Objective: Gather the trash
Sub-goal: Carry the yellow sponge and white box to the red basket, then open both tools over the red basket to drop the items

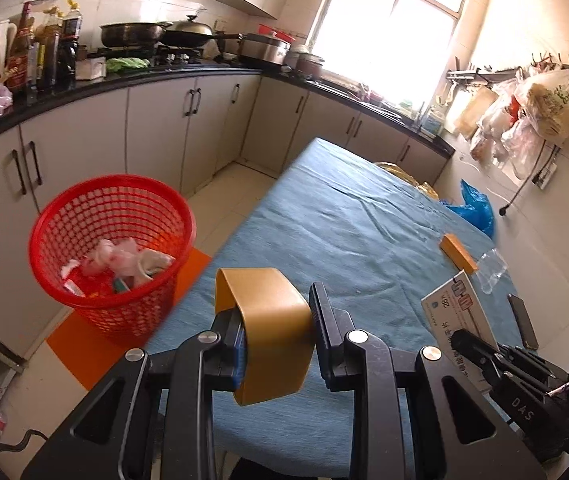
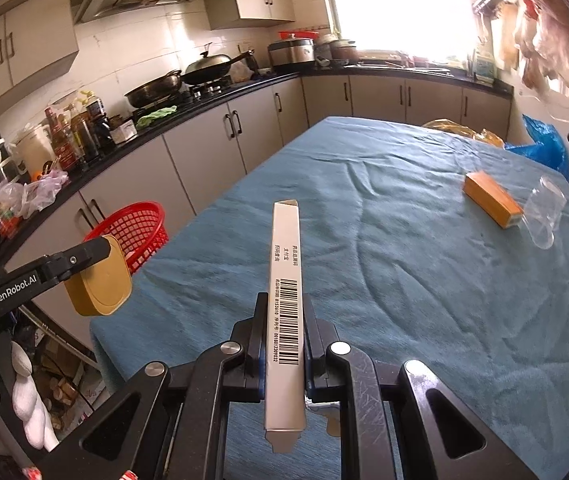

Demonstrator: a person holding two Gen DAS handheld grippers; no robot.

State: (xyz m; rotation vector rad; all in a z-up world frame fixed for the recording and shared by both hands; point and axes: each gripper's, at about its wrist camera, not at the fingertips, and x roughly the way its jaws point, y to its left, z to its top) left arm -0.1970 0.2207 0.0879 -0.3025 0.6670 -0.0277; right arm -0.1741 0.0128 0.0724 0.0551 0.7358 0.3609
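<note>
The blue-clothed table (image 2: pixel 404 240) is seen beside the red basket (image 1: pixel 112 248), which stands on the floor off its left edge. A tan lid (image 1: pixel 268 332) is clamped in the left gripper (image 1: pixel 274 320) above that edge; a flattened white carton (image 2: pixel 286 300) is pinched in the right gripper (image 2: pixel 284 320).

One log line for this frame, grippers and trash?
left gripper: shut on tan plastic lid | right gripper: shut on flattened white carton | red mesh basket: holds wrappers
</note>
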